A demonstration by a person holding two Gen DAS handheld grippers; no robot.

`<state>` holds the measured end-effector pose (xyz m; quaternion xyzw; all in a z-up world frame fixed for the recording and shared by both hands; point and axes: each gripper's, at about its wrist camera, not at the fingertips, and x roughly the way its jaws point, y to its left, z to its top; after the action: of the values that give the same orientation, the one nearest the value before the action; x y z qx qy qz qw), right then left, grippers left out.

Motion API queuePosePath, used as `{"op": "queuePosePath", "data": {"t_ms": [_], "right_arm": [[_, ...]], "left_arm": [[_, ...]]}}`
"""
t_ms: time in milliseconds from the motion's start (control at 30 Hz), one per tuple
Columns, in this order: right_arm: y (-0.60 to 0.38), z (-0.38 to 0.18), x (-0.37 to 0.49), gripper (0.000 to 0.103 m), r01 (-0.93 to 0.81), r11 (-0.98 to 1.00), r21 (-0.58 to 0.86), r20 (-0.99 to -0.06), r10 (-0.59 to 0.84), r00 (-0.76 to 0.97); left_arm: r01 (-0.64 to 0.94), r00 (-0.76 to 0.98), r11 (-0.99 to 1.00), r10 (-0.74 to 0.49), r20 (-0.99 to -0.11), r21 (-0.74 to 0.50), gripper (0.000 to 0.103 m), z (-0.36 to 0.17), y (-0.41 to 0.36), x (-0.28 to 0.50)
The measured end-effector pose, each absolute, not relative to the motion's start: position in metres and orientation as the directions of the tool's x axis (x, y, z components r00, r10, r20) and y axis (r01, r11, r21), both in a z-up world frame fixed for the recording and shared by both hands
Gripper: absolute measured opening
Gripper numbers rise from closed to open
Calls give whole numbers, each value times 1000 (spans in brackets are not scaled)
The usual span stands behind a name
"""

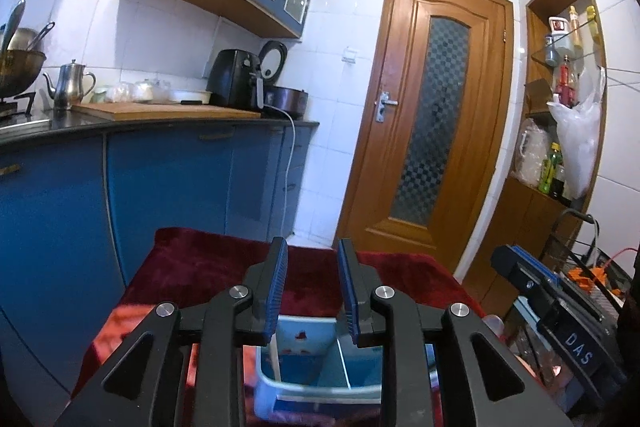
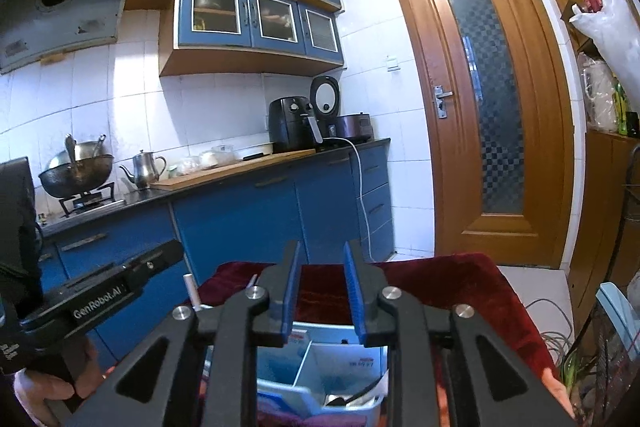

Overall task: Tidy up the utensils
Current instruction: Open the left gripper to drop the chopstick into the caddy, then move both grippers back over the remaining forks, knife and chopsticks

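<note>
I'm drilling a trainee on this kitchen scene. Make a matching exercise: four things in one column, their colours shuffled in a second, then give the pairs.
Things:
1. door
2. cloth
3. air fryer
4. teapot

Colours:
A. black
B. silver metal
C. brown wood
D. dark red

Pairs: 1-C, 2-D, 3-A, 4-B

Each wrist camera looks forward along its own fingers, low over a light-blue plastic divided box [image 1: 320, 387] [image 2: 320, 379]. Both views share the blue kitchen cabinets [image 1: 168, 179] [image 2: 248, 219] and brown wooden door [image 1: 432, 115] [image 2: 488, 99].
</note>
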<state>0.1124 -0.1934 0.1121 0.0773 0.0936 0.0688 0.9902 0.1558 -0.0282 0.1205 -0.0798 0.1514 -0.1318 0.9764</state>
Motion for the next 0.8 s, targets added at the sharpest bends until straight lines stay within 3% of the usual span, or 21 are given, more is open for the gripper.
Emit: {"op": "queuePosePath", "data": {"t_ms": [800], "right_arm": [[-186,124,17,26,-117,960,255,-307,195,932]], "left_arm": [[249,852,951,-306,-425,-186,26,129,-10,60]]}}
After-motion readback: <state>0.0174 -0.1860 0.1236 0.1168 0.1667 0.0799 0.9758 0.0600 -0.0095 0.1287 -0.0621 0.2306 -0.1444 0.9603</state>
